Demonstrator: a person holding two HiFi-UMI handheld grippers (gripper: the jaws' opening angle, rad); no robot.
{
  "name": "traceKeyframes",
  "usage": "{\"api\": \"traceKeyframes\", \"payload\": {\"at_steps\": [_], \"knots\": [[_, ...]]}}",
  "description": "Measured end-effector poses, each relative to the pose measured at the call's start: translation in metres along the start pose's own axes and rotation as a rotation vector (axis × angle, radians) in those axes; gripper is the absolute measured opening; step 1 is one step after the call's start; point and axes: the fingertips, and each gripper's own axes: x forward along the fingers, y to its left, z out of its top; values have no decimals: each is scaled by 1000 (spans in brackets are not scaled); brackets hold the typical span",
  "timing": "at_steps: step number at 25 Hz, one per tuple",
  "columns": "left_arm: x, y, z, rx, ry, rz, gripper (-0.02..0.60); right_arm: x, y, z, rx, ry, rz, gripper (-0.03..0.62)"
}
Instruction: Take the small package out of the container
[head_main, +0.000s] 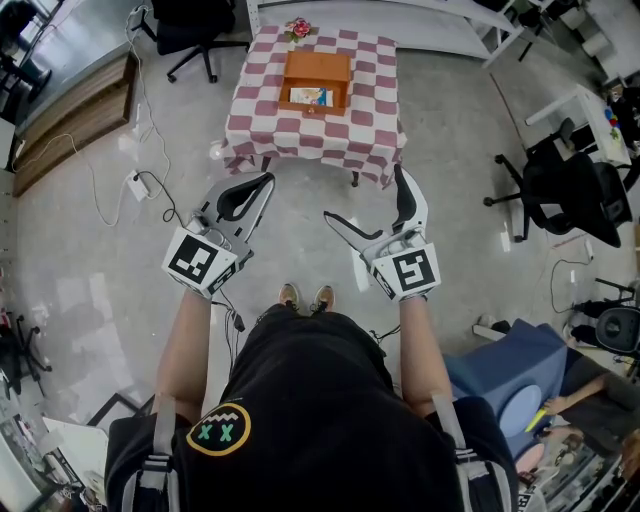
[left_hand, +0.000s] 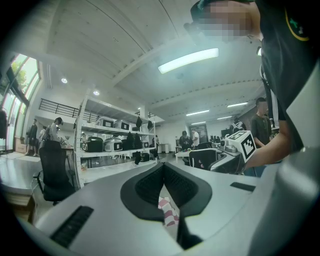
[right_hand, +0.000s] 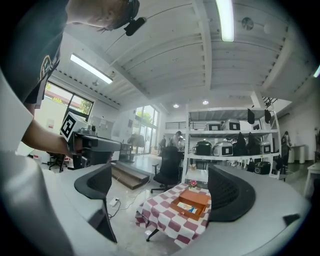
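An open wooden container (head_main: 316, 82) sits on a small table with a red-and-white checked cloth (head_main: 330, 135), well ahead of me. A small blue-and-white package (head_main: 308, 97) lies inside it. Both grippers hang in the air short of the table, over the floor. My left gripper (head_main: 266, 182) has its jaws together and holds nothing; the left gripper view shows the pads meeting, with a strip of checked cloth (left_hand: 168, 212) seen below the tips. My right gripper (head_main: 363, 193) stands wide open and empty. The right gripper view frames the container (right_hand: 192, 202) and table (right_hand: 162, 220) between its jaws.
A small flower pot (head_main: 298, 28) stands at the table's far edge. Cables and a power strip (head_main: 137, 184) lie on the floor to the left, beside a wooden step (head_main: 70, 115). Black office chairs (head_main: 565, 190) stand right and at far left (head_main: 195, 35).
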Motion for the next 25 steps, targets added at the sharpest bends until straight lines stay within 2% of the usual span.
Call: {"api": "traceKeyframes", "payload": {"at_steps": [8, 25], "knots": [[8, -8, 3, 6, 6, -5, 17, -7, -6, 0, -7, -6, 2, 597], [30, -47, 15, 30, 1, 42, 17, -42, -26, -7, -1, -22, 29, 597]]}}
